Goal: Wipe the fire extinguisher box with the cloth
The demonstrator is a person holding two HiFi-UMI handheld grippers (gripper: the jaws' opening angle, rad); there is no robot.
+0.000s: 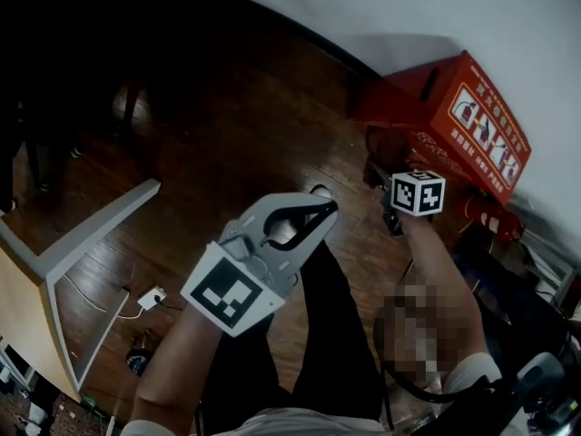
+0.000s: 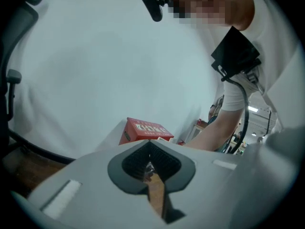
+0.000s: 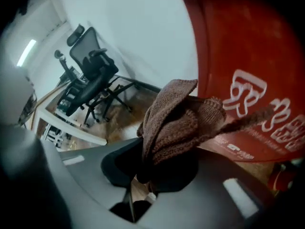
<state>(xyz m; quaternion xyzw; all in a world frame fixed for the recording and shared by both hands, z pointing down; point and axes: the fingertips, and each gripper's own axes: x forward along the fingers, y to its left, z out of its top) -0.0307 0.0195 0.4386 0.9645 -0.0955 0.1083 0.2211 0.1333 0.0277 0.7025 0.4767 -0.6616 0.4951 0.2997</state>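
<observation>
The red fire extinguisher box (image 1: 472, 121) stands on the wooden floor against the white wall at the upper right. My right gripper (image 1: 397, 214), under its marker cube, is held close to the box's lower left side. In the right gripper view it (image 3: 162, 149) is shut on a brown knitted cloth (image 3: 178, 120), which bunches out of the jaws and lies against the red printed face of the box (image 3: 248, 75). My left gripper (image 1: 320, 214) hangs in mid-air over the floor, shut with nothing in it. It (image 2: 151, 146) points toward the box (image 2: 143, 130), well short of it.
A white table (image 1: 86, 234) stands at the left, with a white charger and cable (image 1: 150, 298) on the floor beside it. A red extinguisher (image 1: 490, 218) lies right of the box. The person's dark-trousered legs (image 1: 331, 334) are below. A black office chair (image 3: 90, 78) stands behind.
</observation>
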